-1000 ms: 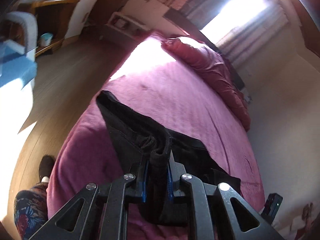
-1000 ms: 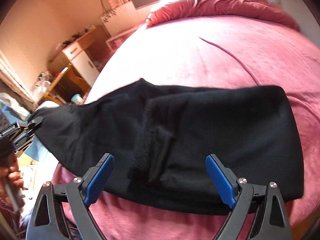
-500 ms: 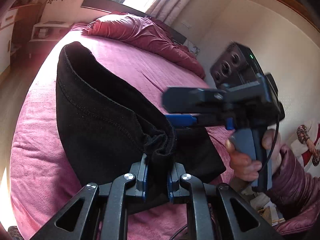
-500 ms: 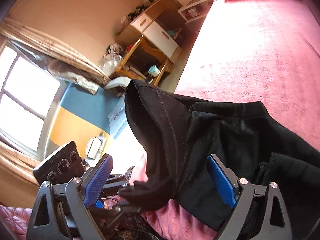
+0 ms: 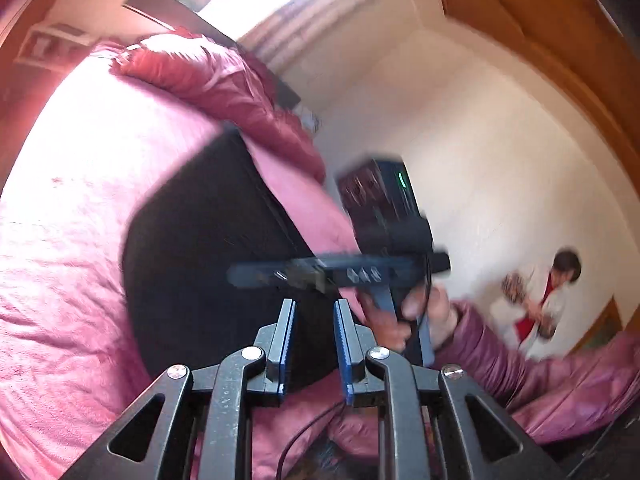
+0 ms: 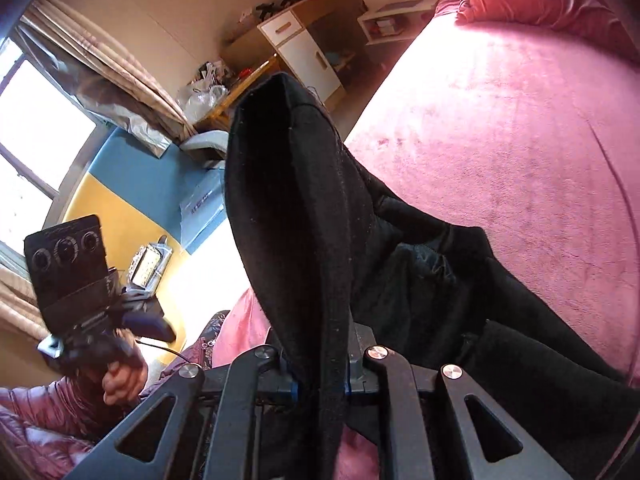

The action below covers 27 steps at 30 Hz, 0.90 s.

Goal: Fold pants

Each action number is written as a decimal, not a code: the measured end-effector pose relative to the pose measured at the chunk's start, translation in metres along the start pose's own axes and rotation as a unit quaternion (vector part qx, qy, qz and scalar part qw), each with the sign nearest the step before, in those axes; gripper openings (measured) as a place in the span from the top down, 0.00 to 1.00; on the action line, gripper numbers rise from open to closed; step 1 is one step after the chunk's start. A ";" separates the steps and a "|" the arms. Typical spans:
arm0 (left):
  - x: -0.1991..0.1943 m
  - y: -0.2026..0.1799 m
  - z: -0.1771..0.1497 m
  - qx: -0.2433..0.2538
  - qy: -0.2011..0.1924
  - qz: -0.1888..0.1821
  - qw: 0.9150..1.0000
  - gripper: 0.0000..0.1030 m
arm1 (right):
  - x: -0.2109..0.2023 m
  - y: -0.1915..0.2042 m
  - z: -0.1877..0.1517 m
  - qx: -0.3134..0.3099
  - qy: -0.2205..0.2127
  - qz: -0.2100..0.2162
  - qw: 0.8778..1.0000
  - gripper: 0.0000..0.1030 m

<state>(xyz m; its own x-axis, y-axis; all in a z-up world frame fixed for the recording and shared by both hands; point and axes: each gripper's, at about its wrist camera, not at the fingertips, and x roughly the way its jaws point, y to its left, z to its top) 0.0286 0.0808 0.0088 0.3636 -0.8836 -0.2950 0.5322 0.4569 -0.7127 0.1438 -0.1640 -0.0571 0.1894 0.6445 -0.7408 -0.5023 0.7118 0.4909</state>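
The black pants [image 6: 300,200] lie on a pink bed, with one folded edge lifted. My right gripper [image 6: 320,364] has its jaws closing, and the pads press on that edge, which stands up from between them. In the left wrist view the pants [image 5: 200,260] lie dark on the bed beyond my left gripper [image 5: 314,304]. Its jaws are opening, a narrow gap shows between the blue pads, and no cloth is pinched there. The right gripper [image 5: 248,274] crosses that view, blurred, just above the left fingers. The left gripper's camera housing [image 6: 64,256] shows at the lower left of the right wrist view.
The pink blanket [image 6: 520,160] covers the bed, with a rumpled red duvet [image 5: 224,84] at its head. A hand and purple sleeve [image 5: 472,340] hold the right gripper. Another person [image 5: 552,300] stands by the white wall. A desk and white cabinet [image 6: 304,48] stand beside the bed.
The left gripper has let go of the pants fold and lifted away. The right gripper, open around the cloth before, has closed on the pants' edge and holds it up.
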 end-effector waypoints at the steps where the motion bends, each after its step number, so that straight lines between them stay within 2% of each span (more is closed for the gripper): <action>1: -0.004 0.008 0.004 -0.018 -0.010 0.005 1.000 0.81 | -0.008 -0.001 -0.001 0.000 -0.008 -0.001 1.000 0.86; 4: 0.001 0.032 0.009 -0.055 -0.022 0.045 0.997 0.80 | -0.030 -0.011 -0.006 0.012 -0.035 -0.008 0.999 0.86; 9: 0.050 0.054 0.005 -0.061 0.028 0.096 0.993 0.80 | -0.078 -0.038 -0.035 0.053 -0.076 -0.018 0.996 0.86; 14: 0.107 0.055 -0.015 -0.047 0.089 0.105 0.989 0.80 | -0.107 -0.096 -0.076 0.121 -0.092 -0.045 0.987 0.86; 19: 0.159 0.055 -0.035 -0.031 0.152 0.115 0.981 0.79 | -0.106 -0.165 -0.118 0.206 -0.089 -0.071 0.972 0.86; 22: 0.178 0.056 -0.047 -0.033 0.179 0.110 0.977 0.79 | -0.102 -0.196 -0.141 0.246 -0.092 -0.078 0.962 0.86; 27: 0.195 0.055 -0.058 -0.028 0.200 0.102 0.974 0.79 | -0.090 -0.225 -0.172 0.291 -0.087 -0.075 0.950 0.84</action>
<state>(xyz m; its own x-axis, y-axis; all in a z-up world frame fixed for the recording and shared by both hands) 0.0842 -0.0722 -0.1243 0.1243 -0.7487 -0.6511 0.4324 0.6315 -0.6436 0.0947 -0.4301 -0.1804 0.3834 0.5234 -0.7610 0.0836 0.8009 0.5930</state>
